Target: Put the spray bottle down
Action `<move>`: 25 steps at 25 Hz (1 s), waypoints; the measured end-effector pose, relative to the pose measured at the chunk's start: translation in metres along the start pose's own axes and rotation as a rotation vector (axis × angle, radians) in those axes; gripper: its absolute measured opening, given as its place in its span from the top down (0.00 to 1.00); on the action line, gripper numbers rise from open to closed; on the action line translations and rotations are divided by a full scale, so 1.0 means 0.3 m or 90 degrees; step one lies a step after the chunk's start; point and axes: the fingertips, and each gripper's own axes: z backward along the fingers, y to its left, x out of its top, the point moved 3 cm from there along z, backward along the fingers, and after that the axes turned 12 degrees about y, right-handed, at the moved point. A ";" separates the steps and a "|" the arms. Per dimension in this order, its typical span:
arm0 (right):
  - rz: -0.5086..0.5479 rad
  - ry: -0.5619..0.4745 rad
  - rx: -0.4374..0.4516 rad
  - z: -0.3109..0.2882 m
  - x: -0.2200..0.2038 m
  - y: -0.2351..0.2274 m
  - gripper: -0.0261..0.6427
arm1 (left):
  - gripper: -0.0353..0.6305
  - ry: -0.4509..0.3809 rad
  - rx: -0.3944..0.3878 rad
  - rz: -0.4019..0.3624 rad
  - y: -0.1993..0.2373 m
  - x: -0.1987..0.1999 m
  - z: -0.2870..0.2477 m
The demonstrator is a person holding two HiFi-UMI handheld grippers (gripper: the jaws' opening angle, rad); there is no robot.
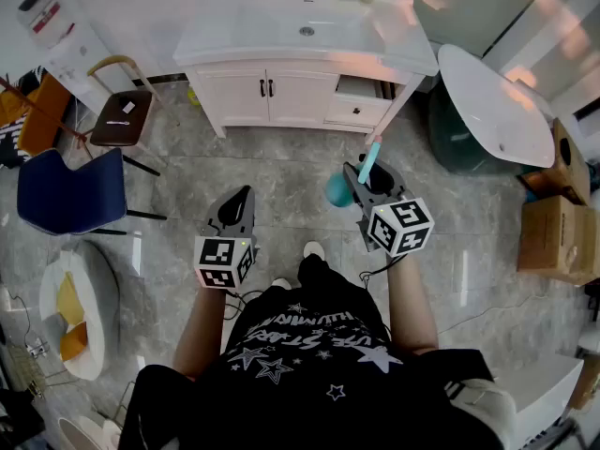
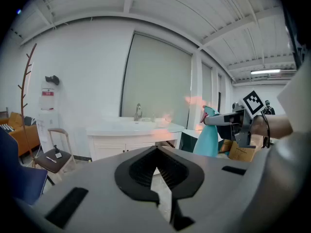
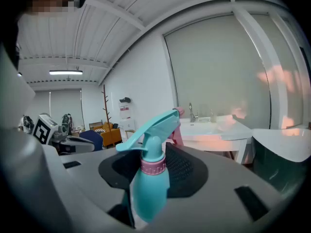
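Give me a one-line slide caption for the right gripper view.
Right gripper clamped on a teal spray bottle, with a white sink cabinet in the room ahead.

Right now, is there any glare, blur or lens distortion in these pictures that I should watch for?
Head view: pinkish glare washes the front edge of the vanity top. Left gripper view: strong fisheye bend, dark corners, a pink flare beside the window. Right gripper view: same bend and dark rim; the spray bottle looms large but is fairly sharp.
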 end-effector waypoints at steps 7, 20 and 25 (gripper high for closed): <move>0.014 0.024 -0.009 0.007 -0.036 0.056 0.72 | 0.92 0.037 -0.011 0.014 0.012 -0.087 0.022; -0.002 0.004 -0.021 -0.025 -0.053 0.119 0.72 | 0.92 0.035 -0.004 0.014 0.132 -0.121 0.075; -0.009 0.007 -0.009 -0.140 -0.025 0.036 0.72 | 0.92 0.042 0.012 0.020 0.170 -0.099 -0.004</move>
